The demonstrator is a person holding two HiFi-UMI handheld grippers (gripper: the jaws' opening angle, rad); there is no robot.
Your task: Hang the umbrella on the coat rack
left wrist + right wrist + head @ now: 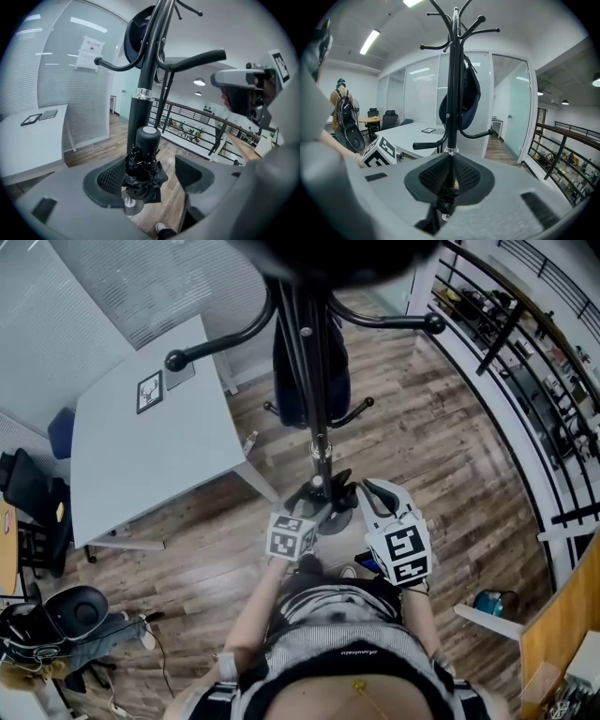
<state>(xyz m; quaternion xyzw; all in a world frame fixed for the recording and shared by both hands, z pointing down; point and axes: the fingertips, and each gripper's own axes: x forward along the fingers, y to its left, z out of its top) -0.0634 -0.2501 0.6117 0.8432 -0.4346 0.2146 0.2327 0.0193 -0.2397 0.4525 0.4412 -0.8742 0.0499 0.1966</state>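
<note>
The job is not done. The one umbrella point(143, 161) is folded and off the hooks, held low beside the pole of the single coat rack point(451, 93). Your left tool point(152, 172) has its jaws well apart, and the umbrella leans on one pad only. Your right tool point(449, 177) has its jaws almost together on what looks like a thin black part of the umbrella. You have yet to lift it to a free hook. One dark bag point(465, 101) already hangs there. One table point(141, 456) stands beside the rack.
</note>
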